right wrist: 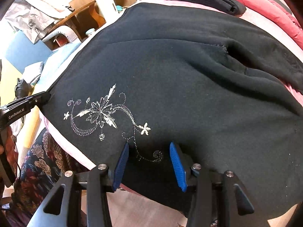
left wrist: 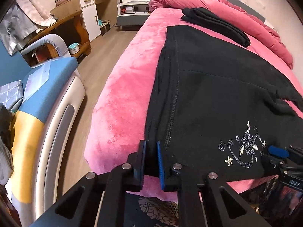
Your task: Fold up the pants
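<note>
Pink bed (left wrist: 121,87) fills mid-frame under black pants (left wrist: 217,98); wooden desk (left wrist: 72,24) upper left. Left hand-held gripper (left wrist: 151,162) pinches the pants' edge; right hand-held gripper (right wrist: 149,168) is spread.

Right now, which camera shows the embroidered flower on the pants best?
Right wrist: the embroidered flower sits large, near centre, every stitch clear on the black pants. Left wrist shows it small, at the lower right edge.

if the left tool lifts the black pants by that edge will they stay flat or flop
The black pants would likely flop: the cloth already sags into soft folds near the pocket opening. They look like thick fleece, so probably fairly heavy, dragging on the pink bedspread rather than sliding. The left tool pinches only one edge, so the rest should hang.
</note>
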Demonstrator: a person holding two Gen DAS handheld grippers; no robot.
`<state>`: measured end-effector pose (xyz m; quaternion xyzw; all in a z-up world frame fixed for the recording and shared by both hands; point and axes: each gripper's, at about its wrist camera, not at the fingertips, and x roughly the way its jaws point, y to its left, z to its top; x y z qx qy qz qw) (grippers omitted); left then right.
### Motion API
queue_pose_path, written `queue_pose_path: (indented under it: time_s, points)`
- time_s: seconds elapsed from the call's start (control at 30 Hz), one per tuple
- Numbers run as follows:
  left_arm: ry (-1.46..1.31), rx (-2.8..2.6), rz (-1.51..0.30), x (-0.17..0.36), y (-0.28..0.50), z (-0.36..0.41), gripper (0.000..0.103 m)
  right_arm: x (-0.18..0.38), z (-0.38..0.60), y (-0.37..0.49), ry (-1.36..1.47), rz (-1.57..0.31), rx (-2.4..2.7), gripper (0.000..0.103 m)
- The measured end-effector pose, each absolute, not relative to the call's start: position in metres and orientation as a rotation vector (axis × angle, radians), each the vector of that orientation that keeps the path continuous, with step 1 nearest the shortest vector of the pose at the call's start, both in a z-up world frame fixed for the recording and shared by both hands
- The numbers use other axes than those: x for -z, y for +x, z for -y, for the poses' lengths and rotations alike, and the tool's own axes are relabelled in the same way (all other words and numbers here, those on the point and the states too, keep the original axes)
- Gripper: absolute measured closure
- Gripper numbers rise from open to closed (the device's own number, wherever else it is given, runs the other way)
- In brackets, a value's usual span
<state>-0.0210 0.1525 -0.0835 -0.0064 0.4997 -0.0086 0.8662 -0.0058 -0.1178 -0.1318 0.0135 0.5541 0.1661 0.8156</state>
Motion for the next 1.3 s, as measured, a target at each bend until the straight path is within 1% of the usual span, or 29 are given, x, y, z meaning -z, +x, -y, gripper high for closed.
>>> queue_pose_path:
  time_s: [0.07,0.1,0.17,0.27,0.5,0.57,0.63,0.73,0.77,0.83,0.87,0.93,1.03,1.2,1.27,1.3]
  points:
    - [-0.043,0.011,-1.048,0.081,-0.021,-0.155,0.086,0.133,0.119,-0.008,0.063,-1.170,-0.369,0.042]
    - [-0.054,0.005,-1.047,0.080,-0.021,-0.156,0.082,0.134,0.118,-0.008,0.066,-1.167,-0.381,0.039]
    - [-0.071,-0.008,-1.043,0.078,-0.021,-0.160,0.078,0.134,0.114,-0.010,0.046,-1.166,-0.389,0.029]
    - [-0.102,-0.012,-1.029,0.070,-0.019,-0.163,0.078,0.136,0.105,-0.011,0.019,-1.155,-0.404,0.018]
    - [-0.031,0.055,-0.969,0.054,-0.011,-0.129,0.078,0.130,0.111,-0.016,0.029,-1.139,-0.406,0.018]
    - [-0.011,0.078,-0.971,0.056,-0.006,-0.116,0.078,0.125,0.119,-0.014,0.068,-1.150,-0.397,0.022]
    - [0.023,0.069,-1.013,0.064,0.002,-0.104,0.078,0.119,0.134,-0.013,0.130,-1.152,-0.370,0.033]
    - [0.050,0.076,-1.035,0.072,0.007,-0.091,0.078,0.107,0.165,-0.017,0.200,-1.119,-0.291,0.035]
    - [0.061,0.086,-1.033,0.073,0.008,-0.085,0.078,0.104,0.178,-0.018,0.229,-1.112,-0.268,0.037]
    - [0.078,0.108,-1.022,0.072,0.009,-0.077,0.074,0.100,0.205,-0.022,0.292,-1.112,-0.211,0.043]
    - [0.100,0.110,-1.018,0.073,0.011,-0.072,0.069,0.099,0.221,-0.025,0.319,-1.111,-0.171,0.044]
    - [0.104,0.119,-1.040,0.080,0.017,-0.066,0.069,0.099,0.246,-0.030,0.360,-1.116,-0.115,0.044]
    - [0.110,0.101,-1.054,0.086,0.019,-0.063,0.069,0.099,0.281,-0.042,0.378,-1.119,-0.020,0.054]
    - [0.096,0.086,-1.079,0.095,0.019,-0.070,0.069,0.110,0.313,-0.056,0.411,-1.157,0.068,0.054]
    - [0.116,0.079,-1.075,0.096,0.018,-0.073,0.069,0.111,0.318,-0.057,0.411,-1.168,0.081,0.057]
    - [0.109,0.078,-1.076,0.096,0.017,-0.075,0.068,0.110,0.321,-0.059,0.412,-1.166,0.085,0.057]
